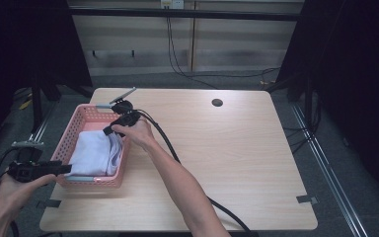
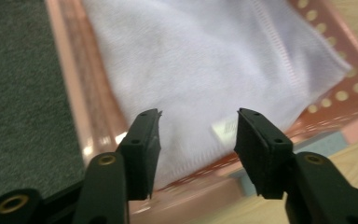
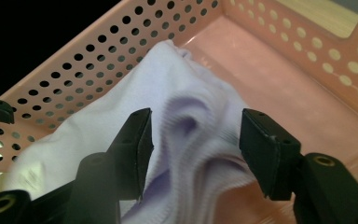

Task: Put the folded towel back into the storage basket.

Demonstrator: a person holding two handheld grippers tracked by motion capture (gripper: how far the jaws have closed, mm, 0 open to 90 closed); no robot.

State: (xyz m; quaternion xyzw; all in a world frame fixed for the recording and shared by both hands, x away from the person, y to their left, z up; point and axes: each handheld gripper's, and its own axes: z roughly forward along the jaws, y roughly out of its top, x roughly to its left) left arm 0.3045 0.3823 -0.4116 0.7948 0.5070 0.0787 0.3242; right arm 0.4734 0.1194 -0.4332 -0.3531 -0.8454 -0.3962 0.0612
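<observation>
A pink perforated basket [image 1: 91, 181] stands at the table's left side with a folded white cloth [image 1: 96, 152] lying in it. My left gripper [image 1: 66, 169] sits at the basket's near left corner. In the left gripper view its jaws [image 2: 198, 135] stand open over the cloth's [image 2: 200, 60] near edge and the basket rim [image 2: 81, 112], with no pad pressing on it. My right gripper [image 1: 109, 131] reaches in over the basket's right wall. Its jaws [image 3: 196, 140] are open just above a rumpled fold of the cloth [image 3: 168, 93], with the basket floor [image 3: 279, 79] beyond.
The light wooden table [image 1: 227, 158] stretches to the right of the basket, with a dark round hole [image 1: 217, 102] near its far edge. The right gripper's black cable [image 1: 168, 143] trails across it. Grey carpet [image 2: 18, 93] lies left of the basket.
</observation>
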